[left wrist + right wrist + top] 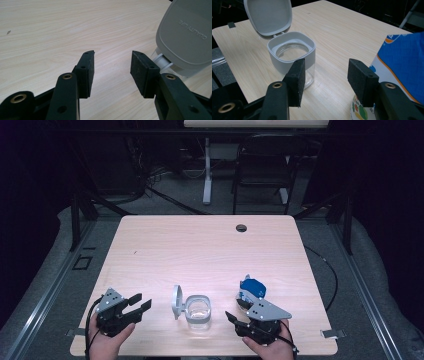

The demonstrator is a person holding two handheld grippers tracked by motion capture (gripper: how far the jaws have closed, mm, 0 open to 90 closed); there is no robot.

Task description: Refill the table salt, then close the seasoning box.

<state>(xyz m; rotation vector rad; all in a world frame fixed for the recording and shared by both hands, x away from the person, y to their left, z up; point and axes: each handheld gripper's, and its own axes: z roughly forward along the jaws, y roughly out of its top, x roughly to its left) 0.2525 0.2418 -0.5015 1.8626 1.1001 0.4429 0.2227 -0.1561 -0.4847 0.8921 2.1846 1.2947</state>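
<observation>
Right gripper [239, 321]: held low at the near right of the wooden table [210, 240], jaws spread wide with nothing between them, pointing toward the jar. In the right gripper view, its pads [296, 80] frame bare table between jar and packet.

Left gripper [137, 304]: near left edge, jaws likewise apart and empty, aimed at the back of the lid.

Item 1, clear jar [199, 311]: stands upright between the two grippers, grey collar, apparently empty. Its hinged grey lid [176, 302] is swung open and stands nearly upright on the side nearest the left gripper.

Item 2, blue-and-white packet [251, 289]: close behind the right gripper; whether it stands or leans cannot be told.

Step in hand, as judged: the right gripper looks to be settling on what to take, packet or jar. Handling note: if the packet is to go in, grasp it across its narrow faces and low enough that it does not fold. The left gripper should steady the jar by its collar, not the lid, since the hinge would give. Keep the open lid out of the packet's path.
</observation>
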